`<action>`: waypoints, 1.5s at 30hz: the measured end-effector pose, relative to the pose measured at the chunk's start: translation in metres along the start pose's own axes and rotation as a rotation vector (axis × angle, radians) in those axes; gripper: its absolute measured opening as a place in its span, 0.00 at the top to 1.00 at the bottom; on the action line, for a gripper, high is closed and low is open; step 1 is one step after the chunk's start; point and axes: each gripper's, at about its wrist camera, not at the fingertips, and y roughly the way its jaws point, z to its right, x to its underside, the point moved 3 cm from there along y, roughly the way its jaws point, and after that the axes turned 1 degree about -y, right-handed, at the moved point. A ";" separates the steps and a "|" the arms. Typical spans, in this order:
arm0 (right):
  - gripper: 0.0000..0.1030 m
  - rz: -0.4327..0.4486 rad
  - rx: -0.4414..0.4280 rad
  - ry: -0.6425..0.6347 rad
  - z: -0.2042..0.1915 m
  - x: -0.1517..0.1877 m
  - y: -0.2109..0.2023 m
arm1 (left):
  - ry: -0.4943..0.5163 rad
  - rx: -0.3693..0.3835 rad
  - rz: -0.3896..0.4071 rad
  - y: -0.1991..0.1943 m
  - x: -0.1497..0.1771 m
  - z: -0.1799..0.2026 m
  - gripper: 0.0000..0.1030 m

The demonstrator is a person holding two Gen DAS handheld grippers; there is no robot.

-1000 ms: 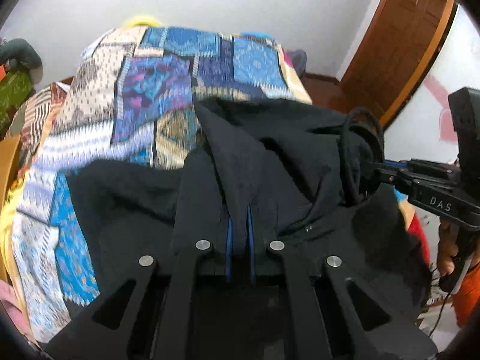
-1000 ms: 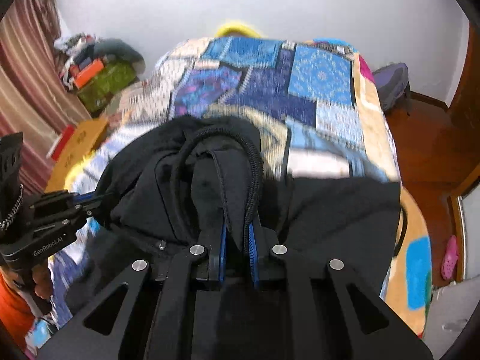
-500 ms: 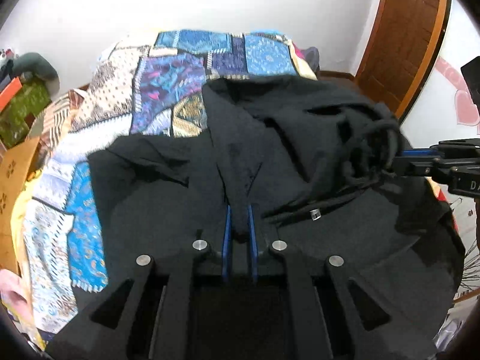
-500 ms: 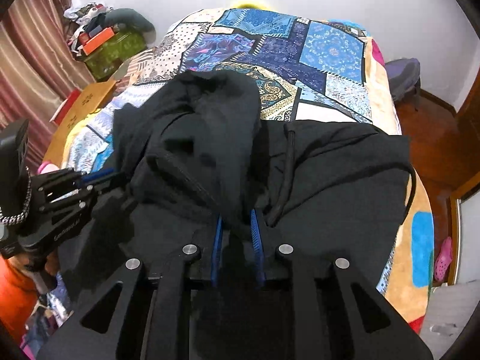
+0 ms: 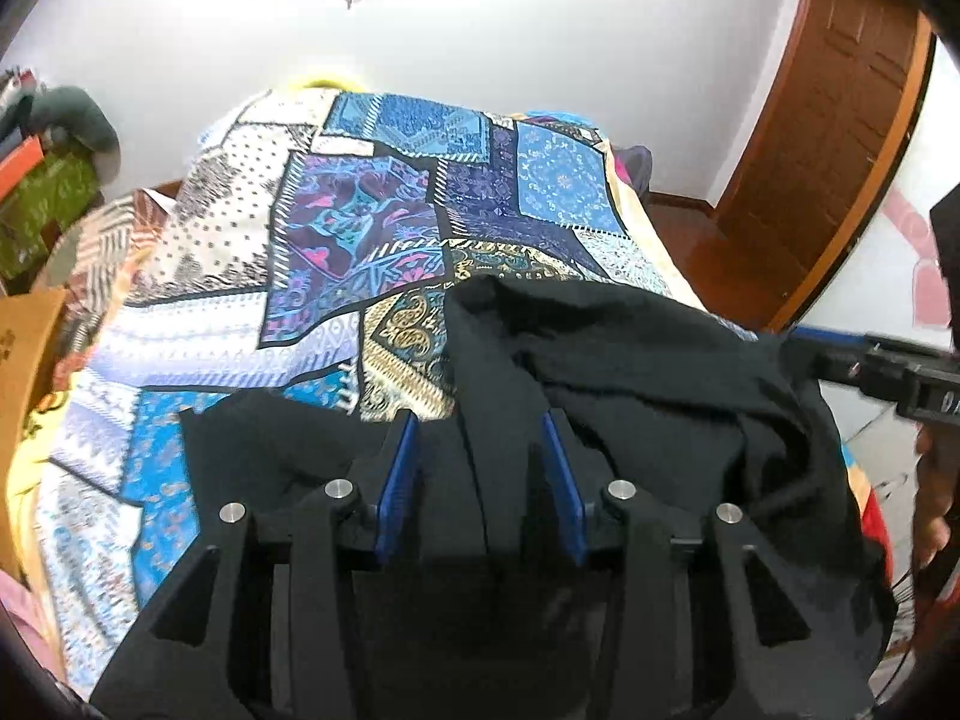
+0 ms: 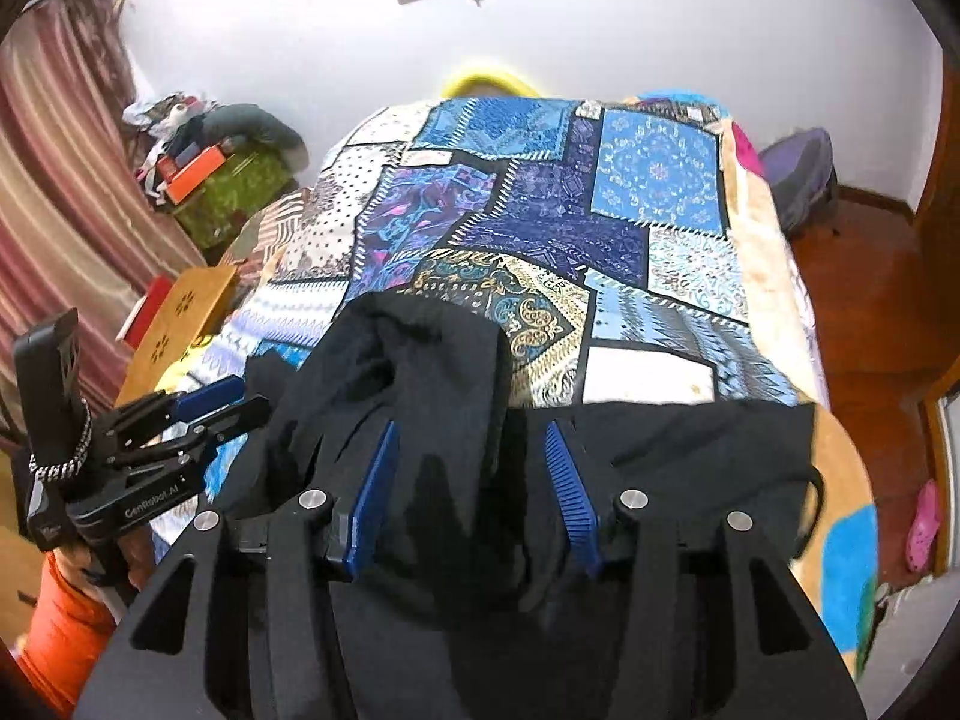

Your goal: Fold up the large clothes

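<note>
A: Both grippers have just been opening. The left gripper (image 5: 480, 468) has its blue fingers (image 5: 399, 474) spread, and the black hooded sweatshirt (image 5: 630, 360) runs loose between them, no longer pinched.

B: Same for the right gripper (image 6: 474, 480): it was clamped on a fold a second ago, and now the cloth lies slack between its parted fingers (image 6: 375, 480).

A: So the garment is released onto the blue patchwork bedspread (image 6: 600, 222), at the near end of the bed.

B: That fold looks laid down; a fresh grip comes next, I'd judge.
</note>
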 end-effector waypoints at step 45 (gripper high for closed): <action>0.89 -0.017 -0.045 -0.146 -0.064 0.088 -0.054 | 0.044 0.082 -0.067 -0.115 0.118 0.026 0.75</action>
